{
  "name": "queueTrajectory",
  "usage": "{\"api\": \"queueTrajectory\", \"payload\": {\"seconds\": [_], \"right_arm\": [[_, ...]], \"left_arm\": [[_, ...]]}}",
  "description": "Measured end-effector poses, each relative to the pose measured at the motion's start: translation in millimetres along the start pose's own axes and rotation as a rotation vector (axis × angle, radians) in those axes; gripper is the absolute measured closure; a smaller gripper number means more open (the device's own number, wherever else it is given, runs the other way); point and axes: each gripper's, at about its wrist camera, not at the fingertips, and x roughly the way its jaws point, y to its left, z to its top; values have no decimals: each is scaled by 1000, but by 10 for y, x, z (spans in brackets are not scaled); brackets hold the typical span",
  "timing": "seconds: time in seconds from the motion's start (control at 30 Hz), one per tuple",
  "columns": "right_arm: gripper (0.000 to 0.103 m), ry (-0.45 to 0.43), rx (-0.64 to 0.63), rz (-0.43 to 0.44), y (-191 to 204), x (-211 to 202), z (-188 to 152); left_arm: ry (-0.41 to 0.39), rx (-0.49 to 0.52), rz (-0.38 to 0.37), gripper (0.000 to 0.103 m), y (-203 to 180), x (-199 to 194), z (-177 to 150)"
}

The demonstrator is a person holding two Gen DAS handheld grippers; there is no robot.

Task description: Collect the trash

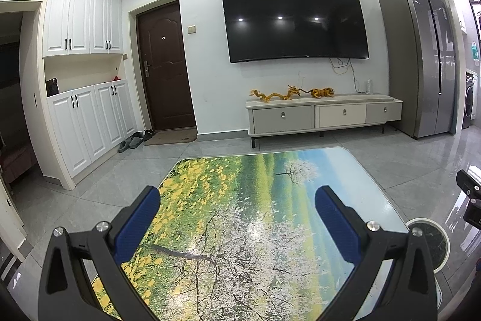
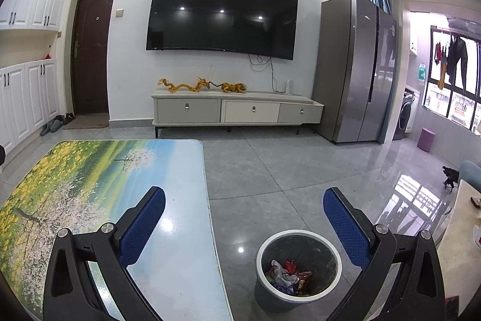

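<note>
Trash, crumpled red, white and blue wrappers (image 2: 287, 276), lies at the bottom of the round grey bin with a white rim (image 2: 330, 245), which stands on the floor just beside the right edge of your glossy desk printed with blossom trees and yellow flowers (image 1: 255, 200). Your left hand-held gripper (image 1: 237, 205) hangs above the desk, blue-padded fingers spread apart, holding nothing. Your right hand-held gripper (image 2: 244, 206) hangs over the desk edge and the bin, fingers likewise apart.

Low table (image 2: 180, 230) with glossy printed landscape top, set on grey tiled floor (image 2: 270, 170), lined trash bin (image 2: 297, 270) holding crumpled wrappers (image 2: 285, 276) stood just beside it.
</note>
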Motion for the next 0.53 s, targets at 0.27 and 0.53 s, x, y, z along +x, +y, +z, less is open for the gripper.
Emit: {"api": "queueTrajectory", "payload": {"seconds": [0.27, 0.53], "right_arm": [[0, 0, 2, 2, -18, 6, -2], [0, 1, 0, 2, -15, 2, -9]], "left_arm": [[-2, 0, 0, 0, 13, 0, -1], [4, -12, -2, 0, 39, 21, 9]]}}
